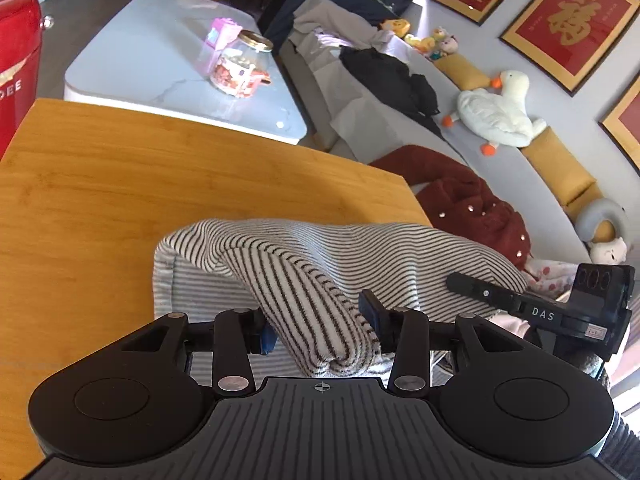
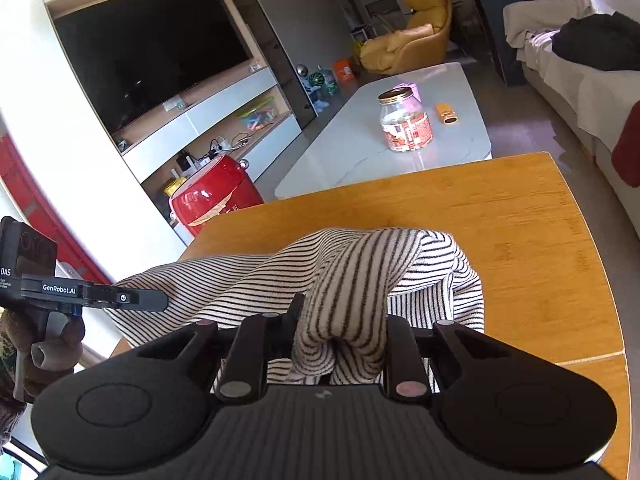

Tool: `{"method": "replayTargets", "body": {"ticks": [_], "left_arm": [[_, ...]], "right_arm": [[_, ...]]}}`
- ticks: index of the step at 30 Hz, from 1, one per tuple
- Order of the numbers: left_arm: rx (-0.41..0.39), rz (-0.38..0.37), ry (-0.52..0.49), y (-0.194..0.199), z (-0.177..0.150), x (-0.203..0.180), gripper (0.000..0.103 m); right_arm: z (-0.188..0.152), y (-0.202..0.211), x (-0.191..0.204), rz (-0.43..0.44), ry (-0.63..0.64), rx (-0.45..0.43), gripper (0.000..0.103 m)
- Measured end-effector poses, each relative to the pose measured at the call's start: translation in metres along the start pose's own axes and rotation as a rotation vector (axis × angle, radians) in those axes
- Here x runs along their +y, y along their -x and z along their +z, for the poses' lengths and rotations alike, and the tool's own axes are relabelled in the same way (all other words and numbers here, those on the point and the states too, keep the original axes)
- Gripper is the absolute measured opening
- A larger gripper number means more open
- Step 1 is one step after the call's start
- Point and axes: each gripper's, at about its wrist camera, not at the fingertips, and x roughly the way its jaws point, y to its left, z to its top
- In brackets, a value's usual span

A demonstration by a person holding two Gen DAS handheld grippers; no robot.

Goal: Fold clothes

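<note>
Two grippers share one striped garment over a wooden table. Left gripper: fingers set narrow, clamped on a thick rolled bunch of the black-and-white striped cloth that runs up and back from between the pads. Right gripper: same posture, fingers close together around a gathered fold of the cloth, which bulges above the pads and droops below them.

From the left wrist view, the garment lies bunched at the near right part of the table, its right end hanging past the table edge; the right gripper's black body shows at far right, one finger lying against the cloth. From the right wrist view, the left gripper enters at far left, marked "GenRobot.AI", held by a hand in a dark fuzzy sleeve or glove; cannot tell which.

Surroundings: a white marble-look coffee table beyond the wooden one, carrying a glass jar with a gold lid. A grey sofa to the right with a dark red garment, a black garment and a white plush goose. A red cooler stands below a wall-mounted television. Red framed pictures hang above the sofa
</note>
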Motion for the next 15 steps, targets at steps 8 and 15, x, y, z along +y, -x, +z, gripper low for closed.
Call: {"method": "replayTargets", "body": {"ticks": [8,15], "left_arm": [[-0.043,-0.041,-0.019,0.045,-0.03,-0.006,0.047],[0.002,0.006,0.045,0.016,-0.035,0.01,0.078]], "right_arm": [[-0.023,0.042,0.012,0.015,0.009,0.008,0.021],[-0.058,0.046,0.003,-0.11,-0.055,0.054,0.059]]}}
